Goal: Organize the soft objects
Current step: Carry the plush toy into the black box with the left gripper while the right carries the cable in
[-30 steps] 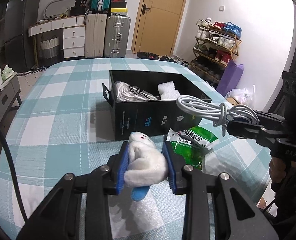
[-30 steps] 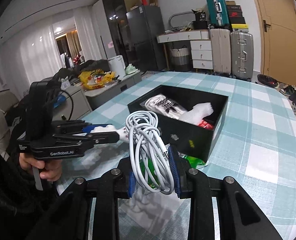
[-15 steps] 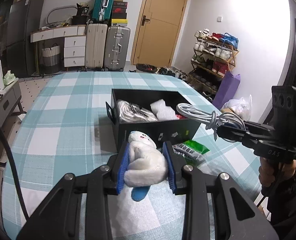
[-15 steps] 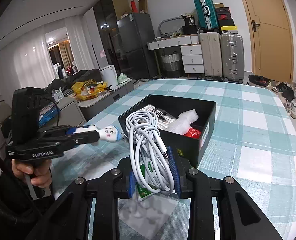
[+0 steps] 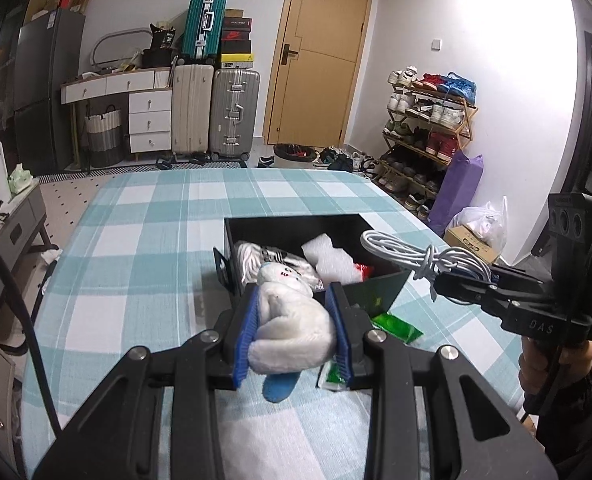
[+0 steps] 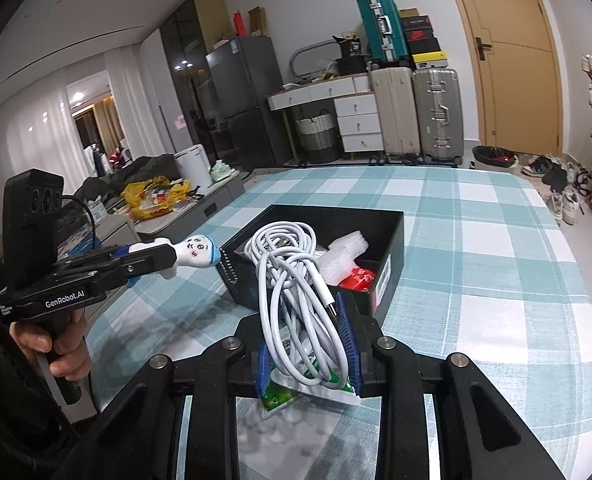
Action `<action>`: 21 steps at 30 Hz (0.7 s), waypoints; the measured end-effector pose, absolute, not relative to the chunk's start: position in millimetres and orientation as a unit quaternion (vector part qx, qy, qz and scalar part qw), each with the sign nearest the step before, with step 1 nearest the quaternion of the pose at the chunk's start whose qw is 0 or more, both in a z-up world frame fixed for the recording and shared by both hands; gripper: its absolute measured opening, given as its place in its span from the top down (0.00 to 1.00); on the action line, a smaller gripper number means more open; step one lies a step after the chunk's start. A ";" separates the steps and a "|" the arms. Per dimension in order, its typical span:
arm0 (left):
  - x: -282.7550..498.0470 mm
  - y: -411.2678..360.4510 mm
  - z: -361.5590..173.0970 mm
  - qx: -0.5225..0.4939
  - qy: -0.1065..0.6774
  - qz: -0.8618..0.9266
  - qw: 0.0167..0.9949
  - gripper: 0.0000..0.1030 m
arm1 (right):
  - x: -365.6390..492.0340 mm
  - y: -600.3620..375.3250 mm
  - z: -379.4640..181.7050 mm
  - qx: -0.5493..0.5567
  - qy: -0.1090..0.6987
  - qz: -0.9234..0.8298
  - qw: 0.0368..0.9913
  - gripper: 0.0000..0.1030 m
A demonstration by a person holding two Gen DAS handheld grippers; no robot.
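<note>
My left gripper (image 5: pixel 294 332) is shut on a white plush doll (image 5: pixel 288 324) with a blue foot and holds it above the table, just before the black box (image 5: pixel 379 284). The doll also shows in the right wrist view (image 6: pixel 194 254). My right gripper (image 6: pixel 307 354) is shut on a coiled white cable (image 6: pixel 296 296), held above the box's near corner; the cable also shows in the left wrist view (image 5: pixel 423 258). The box (image 6: pixel 395 224) holds a silver bag (image 5: pixel 268 258), white foam (image 5: pixel 327 256) and a red packet (image 6: pixel 357 280).
A green and white packet (image 5: pixel 391 328) lies on the teal checked tablecloth (image 5: pixel 144 240) beside the box. Suitcases (image 5: pixel 216 112), drawers and a door stand beyond the table's far edge. A shoe rack (image 5: pixel 427 136) is at the right.
Both grippers have risen and pulled back from the box while keeping their loads. The box now looks lower and farther in both views.
</note>
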State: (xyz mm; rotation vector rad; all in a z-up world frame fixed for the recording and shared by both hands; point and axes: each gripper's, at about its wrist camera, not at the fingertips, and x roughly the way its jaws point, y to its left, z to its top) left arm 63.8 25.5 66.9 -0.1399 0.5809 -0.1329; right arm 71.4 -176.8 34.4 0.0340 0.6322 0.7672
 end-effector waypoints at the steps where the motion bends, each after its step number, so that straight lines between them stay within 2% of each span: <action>1: 66.7 25.7 68.0 -0.068 0.285 -0.066 0.954 0.69 | 72.6 -176.2 34.7 0.017 0.305 0.363 0.880 0.72; 21: 120.4 18.2 87.1 -0.049 0.265 -0.074 0.960 0.69 | 104.6 -153.5 47.4 -0.005 0.329 0.318 0.889 0.72</action>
